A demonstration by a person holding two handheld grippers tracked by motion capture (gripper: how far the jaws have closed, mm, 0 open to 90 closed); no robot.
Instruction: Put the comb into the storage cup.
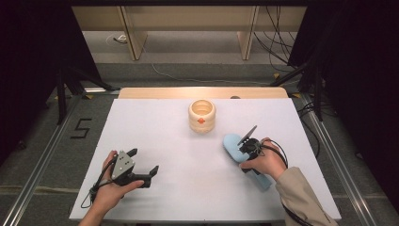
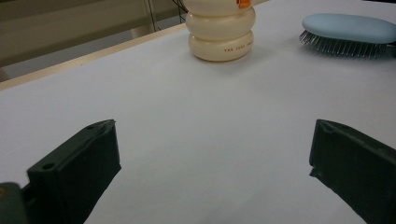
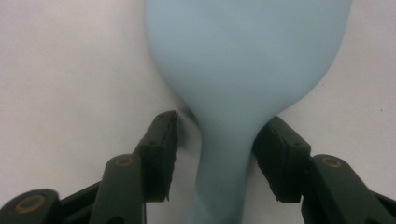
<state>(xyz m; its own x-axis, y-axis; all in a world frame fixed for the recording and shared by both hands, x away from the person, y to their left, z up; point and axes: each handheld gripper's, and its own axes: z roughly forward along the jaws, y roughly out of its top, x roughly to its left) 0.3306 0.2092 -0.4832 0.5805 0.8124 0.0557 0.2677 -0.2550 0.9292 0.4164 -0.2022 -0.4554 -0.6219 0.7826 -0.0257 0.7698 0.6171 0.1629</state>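
Observation:
A light blue hairbrush (image 1: 230, 143) lies bristles down at the right of the white table (image 1: 188, 188), its handle pointing to the near edge. In the right gripper view the brush (image 3: 247, 51) narrows into its neck between my jaws. My right gripper (image 3: 215, 135) straddles that neck: the right pad sits against it and a small gap shows at the left pad. A hand holds the right gripper (image 1: 247, 148) over the brush. My left gripper (image 1: 145, 160) rests at the near left, open wide with nothing between its jaws (image 2: 212, 140).
A cream ribbed round container (image 1: 202, 115) with an orange mark stands at the table's far middle, also in the left gripper view (image 2: 221, 35) beside the brush (image 2: 348, 28). Cables trail from both grippers. Wooden furniture legs stand beyond the table.

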